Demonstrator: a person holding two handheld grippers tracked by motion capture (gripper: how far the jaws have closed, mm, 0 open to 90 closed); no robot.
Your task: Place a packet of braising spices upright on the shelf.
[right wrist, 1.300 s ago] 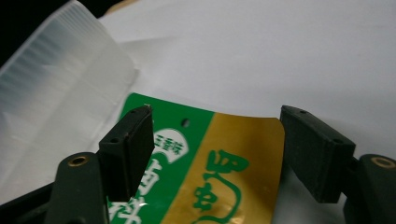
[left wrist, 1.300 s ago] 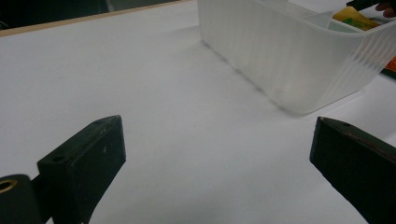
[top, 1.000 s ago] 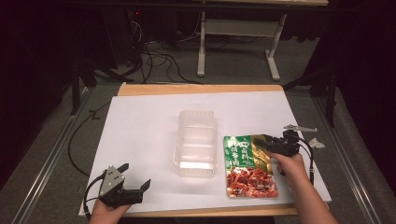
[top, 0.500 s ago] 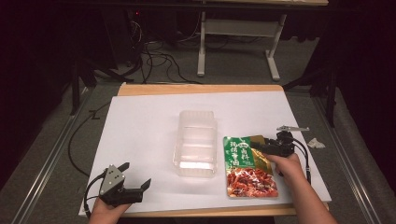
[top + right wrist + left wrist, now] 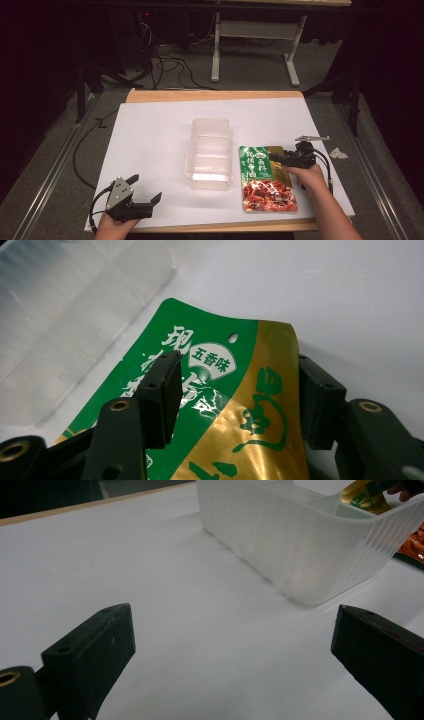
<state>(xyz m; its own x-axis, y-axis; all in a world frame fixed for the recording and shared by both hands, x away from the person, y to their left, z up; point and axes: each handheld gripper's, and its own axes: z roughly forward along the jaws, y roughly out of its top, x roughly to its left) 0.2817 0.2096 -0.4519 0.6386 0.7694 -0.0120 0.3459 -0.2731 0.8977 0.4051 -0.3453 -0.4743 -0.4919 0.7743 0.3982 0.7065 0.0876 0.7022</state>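
A green, gold and red snack packet [image 5: 267,180] lies flat on the white table cover, right of a clear plastic container [image 5: 210,152]. My right gripper [image 5: 278,159] is open over the packet's top right part. In the right gripper view its jaws straddle the packet [image 5: 235,390]: the left one rests over the green print and the right one sits at the gold edge, which bows up slightly. My left gripper [image 5: 146,187] is open near the front left edge, holding nothing. In the left gripper view it [image 5: 230,635] points at the container [image 5: 305,540], which stands well beyond its jaws.
A white sheet [image 5: 150,135] covers the wooden table. A small crumpled scrap [image 5: 339,153] and a thin metal piece [image 5: 311,138] lie at the sheet's right edge. Cables and table legs show on the dark floor behind.
My right gripper has slid a little to the left over the packet's top right part. The packet, the container and the left gripper have stayed in place.
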